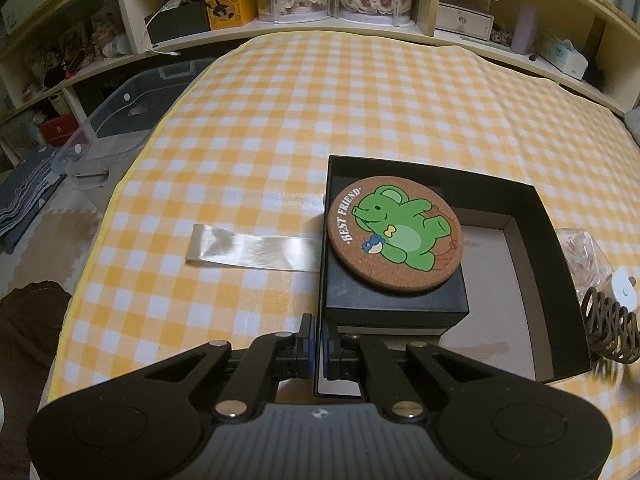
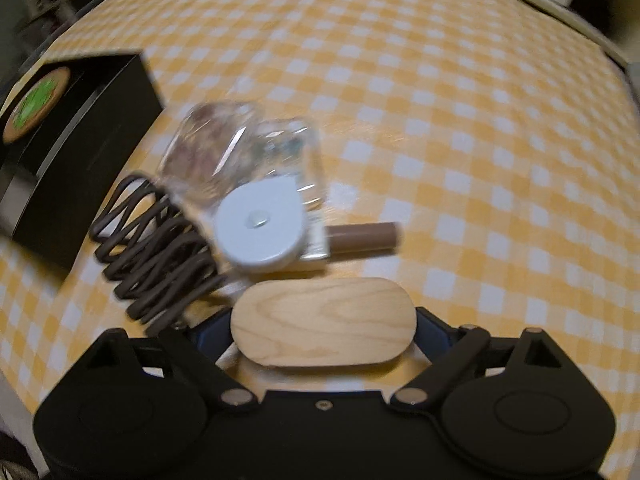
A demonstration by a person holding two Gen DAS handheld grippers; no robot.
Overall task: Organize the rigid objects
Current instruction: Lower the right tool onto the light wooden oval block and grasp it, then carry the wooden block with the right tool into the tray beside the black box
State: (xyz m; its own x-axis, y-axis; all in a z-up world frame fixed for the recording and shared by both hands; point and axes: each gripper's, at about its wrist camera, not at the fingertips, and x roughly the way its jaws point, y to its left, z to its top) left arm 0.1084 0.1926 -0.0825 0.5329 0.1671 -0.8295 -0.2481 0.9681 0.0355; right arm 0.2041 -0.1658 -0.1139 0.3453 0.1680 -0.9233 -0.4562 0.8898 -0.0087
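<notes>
On my left feed, the left hand-held gripper (image 1: 319,344) is clenched on the near wall of the black box (image 1: 552,240), its blue pads pinching the thin edge. The box stands open on the worktop (image 1: 280,120) under a yellow-and-white checked cloth. Inside it, against the left wall, sits a smaller black box (image 1: 392,300), and on top of that lies a round cork coaster (image 1: 394,234) printed with a green bear and the words "BEST FRIEND". A strip of pale ribbon (image 1: 248,250) lies flat on the cloth, running out from the box's left side.

On my right feed, which is blurred, the right hand-held gripper (image 2: 324,322) has its jaws spread wide around an oblong wooden piece (image 2: 324,322). I cannot tell whether the pads actually press on it. Just beyond it lie a white teardrop-shaped disc (image 2: 260,226) with a metal rivet, a clear plastic container (image 2: 240,144), a brown stick (image 2: 364,238) and a coiled dark wire rack (image 2: 156,248), all bunched close together on the cloth beside the black box's right wall.
</notes>
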